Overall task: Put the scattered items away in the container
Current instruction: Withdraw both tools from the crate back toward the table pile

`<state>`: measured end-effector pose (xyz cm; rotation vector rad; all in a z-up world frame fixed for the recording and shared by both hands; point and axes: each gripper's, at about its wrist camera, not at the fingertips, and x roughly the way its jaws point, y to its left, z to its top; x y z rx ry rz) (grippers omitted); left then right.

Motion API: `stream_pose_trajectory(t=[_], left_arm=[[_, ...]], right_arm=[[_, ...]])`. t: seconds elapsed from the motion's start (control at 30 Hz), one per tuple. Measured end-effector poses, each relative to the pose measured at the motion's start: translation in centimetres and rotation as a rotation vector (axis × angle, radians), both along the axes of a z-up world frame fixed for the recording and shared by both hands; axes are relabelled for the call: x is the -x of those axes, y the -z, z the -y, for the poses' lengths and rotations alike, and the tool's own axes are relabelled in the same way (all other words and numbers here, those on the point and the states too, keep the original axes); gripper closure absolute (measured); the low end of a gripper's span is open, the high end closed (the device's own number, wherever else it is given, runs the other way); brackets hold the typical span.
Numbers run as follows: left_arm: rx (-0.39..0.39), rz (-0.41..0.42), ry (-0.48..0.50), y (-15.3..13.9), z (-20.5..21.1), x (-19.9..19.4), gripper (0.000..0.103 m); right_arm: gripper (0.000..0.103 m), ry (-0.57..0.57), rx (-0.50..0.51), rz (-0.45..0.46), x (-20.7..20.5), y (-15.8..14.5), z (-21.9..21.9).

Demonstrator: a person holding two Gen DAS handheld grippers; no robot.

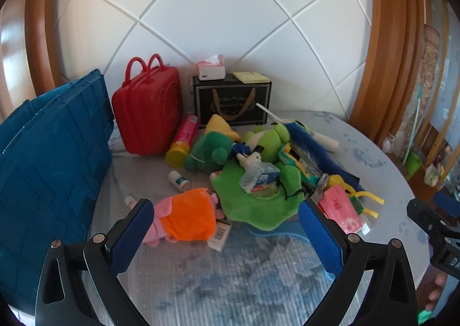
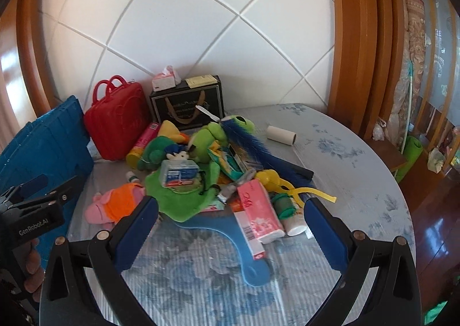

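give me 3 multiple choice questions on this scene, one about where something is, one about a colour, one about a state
1. Where is the tissue box?
A. on top of the black gift box
B. inside the blue crate
C. on the floor

2. What colour is the small suitcase?
A. yellow
B. red
C. white

3. How does the left gripper stand?
A. shut on a plush toy
B. open and empty
C. shut on a bottle

Answers:
1 A, it sits on the box's top by the wall.
2 B, shell and handles are red in both views.
3 B, its blue fingers are spread wide with only the cloth and toys lying beyond them.
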<state>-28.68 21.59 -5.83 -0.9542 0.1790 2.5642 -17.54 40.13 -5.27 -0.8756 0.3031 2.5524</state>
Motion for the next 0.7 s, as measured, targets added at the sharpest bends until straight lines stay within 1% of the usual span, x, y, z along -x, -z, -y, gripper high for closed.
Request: stream_pose_trajectory(t=[0.1, 0.17, 0.23, 0.4, 0.47, 0.53, 0.7], left_arm=[[0.02, 0.047, -0.004, 1.4, -1.5, 0.2, 0.001], [0.05, 0.064, -0.001, 2.0, -2.3, 0.5, 0.001], [0.07, 0.063, 0.002, 2.3, -2.8, 0.7, 0.001], [0.071, 0.075, 0.044, 3.1, -3.8, 0.9, 0.001], [0.074, 0.081, 0.069, 3.5, -4.3, 0.8, 0.001], [0.085, 0.076, 0.086, 3.9, -5.0, 0.5, 0.001], [0.105, 0.096, 0.108, 4.9, -7.6, 0.1, 0.001]], right_arm=[[0.0, 0.027, 0.023, 0.04, -0.3, 1.6, -2.7], [0.0, 0.039, 0.031, 0.062, -0.6, 2.3, -3.9], [0.0, 0.054, 0.036, 0.078, -1.0, 2.8, -4.7], [0.0, 0.123, 0.043, 0.124, -1.7, 4.0, -6.0], [0.0, 0.137, 0.026, 0.148, -2.0, 4.1, -6.1], [0.0, 0.157, 0.023, 0.152, -2.4, 4.2, -6.4], [0.0, 0.159, 0.038, 0.168, -2.6, 4.8, -7.6]])
